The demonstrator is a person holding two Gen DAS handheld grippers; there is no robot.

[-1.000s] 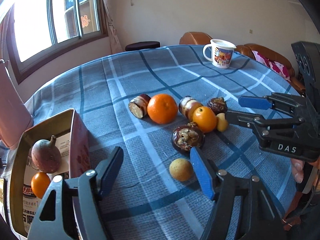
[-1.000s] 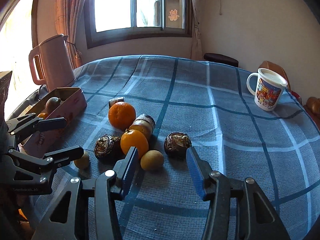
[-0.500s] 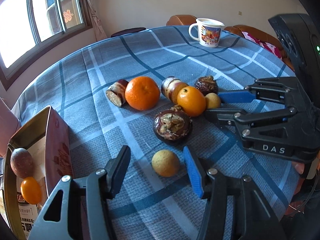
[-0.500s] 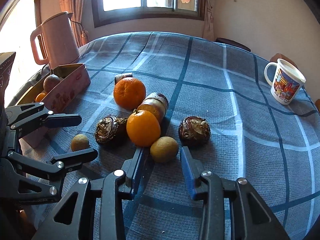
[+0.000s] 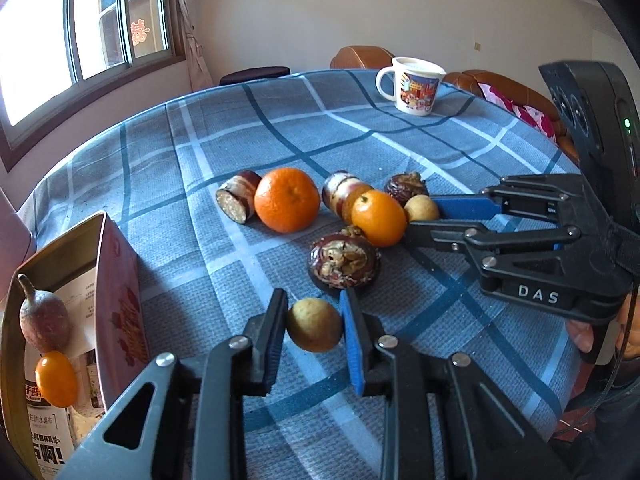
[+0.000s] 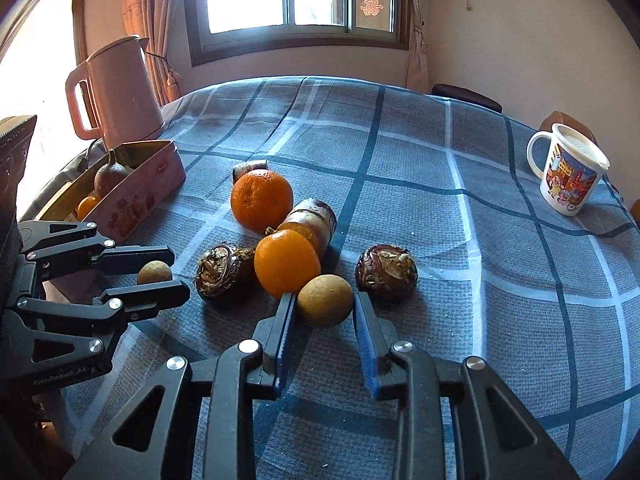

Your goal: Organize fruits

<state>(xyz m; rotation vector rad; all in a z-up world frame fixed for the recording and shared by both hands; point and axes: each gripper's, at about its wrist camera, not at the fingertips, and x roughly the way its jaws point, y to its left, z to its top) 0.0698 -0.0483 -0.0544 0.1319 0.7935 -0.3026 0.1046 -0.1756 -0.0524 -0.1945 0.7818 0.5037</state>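
My left gripper (image 5: 313, 300) has its jaws closing on a small yellow-brown round fruit (image 5: 314, 325), and both pads touch its sides. My right gripper (image 6: 323, 298) closes the same way on a second such fruit (image 6: 325, 300), at the near edge of the fruit cluster. The cluster holds a large orange (image 5: 287, 199), a smaller orange (image 5: 378, 218), two dark brown husked fruits (image 5: 344, 260) (image 6: 386, 272) and two cut cane pieces (image 5: 238, 196). In the left wrist view the right gripper (image 5: 422, 214) comes in from the right.
An open pink tin box (image 5: 120, 280) at the table's left edge holds a purple fruit (image 5: 45, 316) and a small orange one (image 5: 56, 378). A pink kettle (image 6: 120, 88) stands behind it. A printed mug (image 5: 414, 86) sits at the far right. A blue checked cloth covers the round table.
Both grippers went from wide open to closed around their small yellow-brown fruits. Each edged forward so that its fruit now sits between the pads.
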